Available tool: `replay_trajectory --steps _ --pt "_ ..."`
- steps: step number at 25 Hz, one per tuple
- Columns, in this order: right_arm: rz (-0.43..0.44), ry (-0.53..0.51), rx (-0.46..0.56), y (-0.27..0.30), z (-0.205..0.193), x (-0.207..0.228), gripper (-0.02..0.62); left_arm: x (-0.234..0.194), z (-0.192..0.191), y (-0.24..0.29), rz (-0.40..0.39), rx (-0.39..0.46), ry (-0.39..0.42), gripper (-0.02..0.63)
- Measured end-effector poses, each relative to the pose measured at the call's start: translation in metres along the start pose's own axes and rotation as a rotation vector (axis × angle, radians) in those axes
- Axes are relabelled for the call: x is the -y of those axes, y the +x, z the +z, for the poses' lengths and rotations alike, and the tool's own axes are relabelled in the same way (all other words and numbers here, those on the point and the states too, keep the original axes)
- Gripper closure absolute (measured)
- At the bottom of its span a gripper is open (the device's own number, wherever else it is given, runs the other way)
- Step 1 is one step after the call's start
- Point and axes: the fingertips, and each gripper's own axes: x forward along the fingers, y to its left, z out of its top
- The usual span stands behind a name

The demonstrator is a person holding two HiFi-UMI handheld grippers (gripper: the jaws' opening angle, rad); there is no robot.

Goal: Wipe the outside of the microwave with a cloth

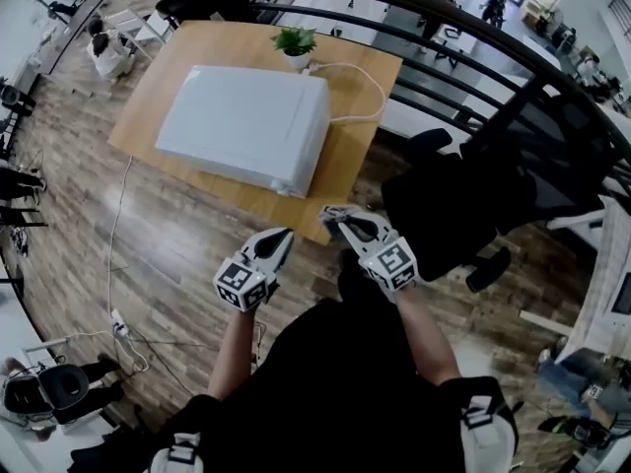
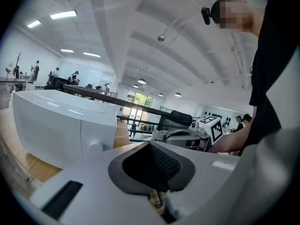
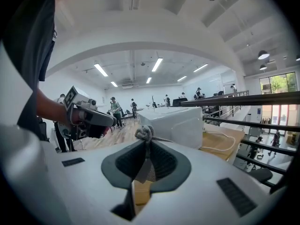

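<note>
Open-plan office with a wood plank floor [image 1: 177, 254], seen steeply from above.

Nearest the camera, low in the middle of the head view, are both grippers. The right gripper [image 1: 331, 217] has its fingers clamped on a small grey cloth [image 1: 337, 211]. In the right gripper view you can see the cloth [image 3: 144, 134] bunched into a little knot at the tips, with a strip of it pinched down between the pads. The left gripper [image 1: 284, 235] has its fingers together with nothing between them, and the left gripper view confirms that.

Just past them is the near corner of the wooden worktop [image 1: 163, 72]. The white microwave [image 1: 246, 126] sits in the upper middle of the frame, taking up most of the surface. Behind it there's a small potted plant [image 1: 296, 42] at the far edge and a white cable [image 1: 367, 92] looping off to the right. A black office chair [image 1: 463, 205] is at the right, and a dark railing [image 1: 444, 28] curves across the top.

Progress-wise, I'd say the wiping hasn't started. The cloth is in hand, but it's held short of the worktop and isn't touching the microwave. So the top, sides and front all look left to do.

As for writing, I can't read any. There's no brand or label visible on the microwave from these angles. The only print is the black-and-white square pattern on the marker cubes [image 1: 392, 262], which isn't text.
</note>
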Motion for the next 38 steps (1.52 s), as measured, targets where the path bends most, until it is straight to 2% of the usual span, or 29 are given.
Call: replay_trajectory --steps 8,12,17,20,27,38 --pt "0.124 -0.022 0.012 0.044 0.019 0.02 0.566 -0.023 0.005 0.017 0.095 0.001 -0.037 0.603" --pt "0.169 -0.002 0.008 0.061 0.021 0.028 0.566 -0.026 0.012 0.029 0.129 0.016 -0.065 0.603" --pt "0.252 -0.037 -0.001 0.082 0.028 0.027 0.566 -0.037 0.023 0.03 0.183 0.053 -0.07 0.603" --pt "0.273 -0.047 -0.006 0.093 0.027 0.027 0.566 -0.041 0.019 0.029 0.202 0.055 -0.083 0.603" --pt "0.265 -0.039 -0.009 0.112 0.025 0.026 0.566 -0.05 0.01 0.028 0.184 0.035 -0.097 0.603" --pt "0.141 -0.012 -0.027 0.127 0.022 0.036 0.566 -0.078 0.03 0.043 0.038 0.021 -0.061 0.603"
